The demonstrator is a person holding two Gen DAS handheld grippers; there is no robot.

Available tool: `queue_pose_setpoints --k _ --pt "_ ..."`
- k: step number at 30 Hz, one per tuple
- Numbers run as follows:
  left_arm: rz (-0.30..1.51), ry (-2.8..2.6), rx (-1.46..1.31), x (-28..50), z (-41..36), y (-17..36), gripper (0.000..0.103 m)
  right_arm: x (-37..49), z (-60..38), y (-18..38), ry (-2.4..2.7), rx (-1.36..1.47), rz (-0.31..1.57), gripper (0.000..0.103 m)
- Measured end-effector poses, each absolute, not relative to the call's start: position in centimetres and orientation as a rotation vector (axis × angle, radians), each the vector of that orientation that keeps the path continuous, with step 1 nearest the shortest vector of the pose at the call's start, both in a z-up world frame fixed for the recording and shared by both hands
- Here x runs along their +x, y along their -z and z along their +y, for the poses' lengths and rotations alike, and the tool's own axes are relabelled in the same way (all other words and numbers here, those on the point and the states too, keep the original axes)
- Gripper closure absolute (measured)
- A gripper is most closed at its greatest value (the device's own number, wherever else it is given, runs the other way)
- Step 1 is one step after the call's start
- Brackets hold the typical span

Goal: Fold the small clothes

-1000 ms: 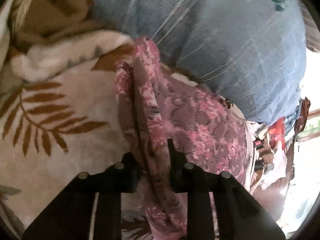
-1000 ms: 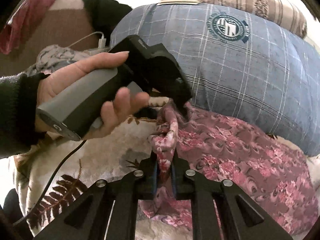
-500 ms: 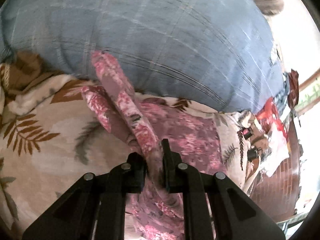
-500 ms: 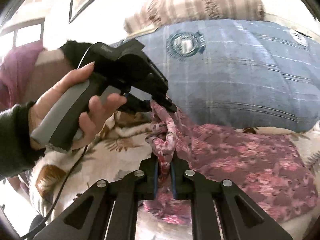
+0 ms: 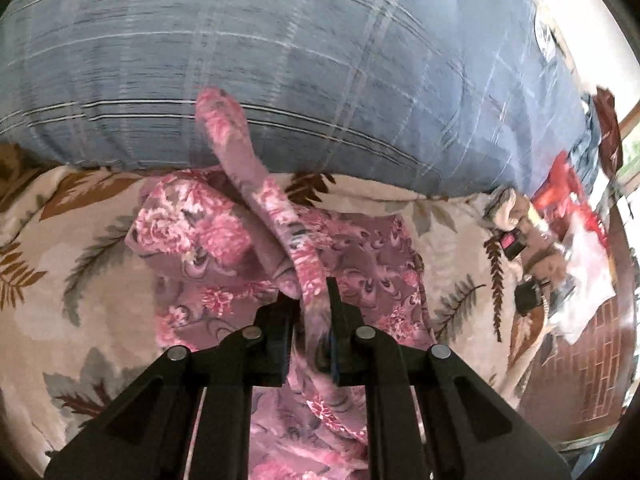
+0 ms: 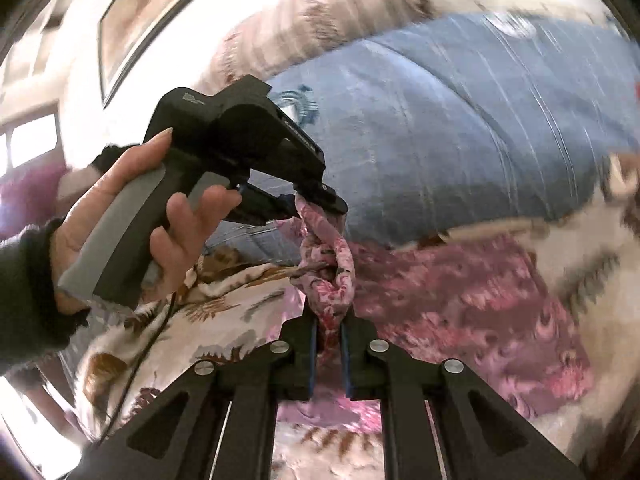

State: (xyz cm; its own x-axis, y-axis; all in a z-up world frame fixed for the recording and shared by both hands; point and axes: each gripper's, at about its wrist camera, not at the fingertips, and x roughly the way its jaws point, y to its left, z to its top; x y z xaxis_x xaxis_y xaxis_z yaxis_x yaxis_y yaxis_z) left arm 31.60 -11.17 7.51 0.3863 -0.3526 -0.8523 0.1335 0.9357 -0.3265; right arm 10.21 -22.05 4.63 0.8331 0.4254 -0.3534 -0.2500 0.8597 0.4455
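One pink floral garment (image 5: 360, 264), paisley-and-rose print, lies partly spread on a leaf-print blanket (image 5: 80, 280) w/ a twisted edge lifted above it. Two grippers: left gripper (image 5: 310, 328) and right gripper (image 6: 329, 336) each clamped on that bunched edge, close together. A hand (image 6: 132, 216) grips the left tool. One blue plaid cushion (image 5: 320, 60) behind; its round emblem is too blurred to read.

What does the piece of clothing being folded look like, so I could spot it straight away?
Find the big blue plaid pillow; in front of it lies a cream blanket with brown leaf prints. The pink floral garment is spread there, one edge bunched up between both grippers, its mauve rose pattern unlike anything nearby.
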Motion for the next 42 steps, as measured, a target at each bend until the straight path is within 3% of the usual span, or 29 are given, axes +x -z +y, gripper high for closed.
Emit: queue_pose_setpoints --k 16,19,21,26,28,30,32,34,36,42 --pt "1.266 0.386 -0.019 34.3 -23.0 -0.1 0.091 11.4 -33.2 0.9 -0.191 0.826 0.597 0.095" --pt "1.257 0.401 -0.040 34.5 -23.5 -0.1 0.082 11.8 -34.2 2.3 -0.177 0.914 0.643 0.095" --pt "1.267 0.415 -0.065 34.6 -23.6 -0.3 0.069 12.3 -34.6 3.4 -0.164 0.969 0.685 0.095" --pt "1.256 0.464 -0.223 34.7 -21.6 -2.7 0.065 12.2 -34.3 3.7 -0.134 0.980 0.707 0.092" --pt "1.211 0.475 -0.285 34.5 -19.7 -4.2 0.057 11.8 -34.2 3.1 -0.110 0.965 0.723 0.086" --pt "1.153 0.449 -0.302 34.1 -16.9 -5.6 0.042 10.4 -34.6 1.5 -0.059 0.958 0.678 0.083" --pt "1.119 0.397 -0.300 33.7 -13.7 -6.0 0.041 8.8 -35.2 -1.2 0.007 0.903 0.533 0.073" --pt "1.119 0.354 -0.334 33.6 -10.6 -5.3 0.041 8.9 -36.0 -3.8 0.054 0.862 0.418 0.048" --pt "1.146 0.312 -0.392 33.8 -7.9 -3.6 0.041 11.9 -36.4 -4.8 0.001 0.860 0.441 0.037" --pt "1.207 0.289 -0.488 33.4 -4.4 -0.6 0.041 23.9 -34.6 -1.0 -0.113 0.777 0.736 0.038"
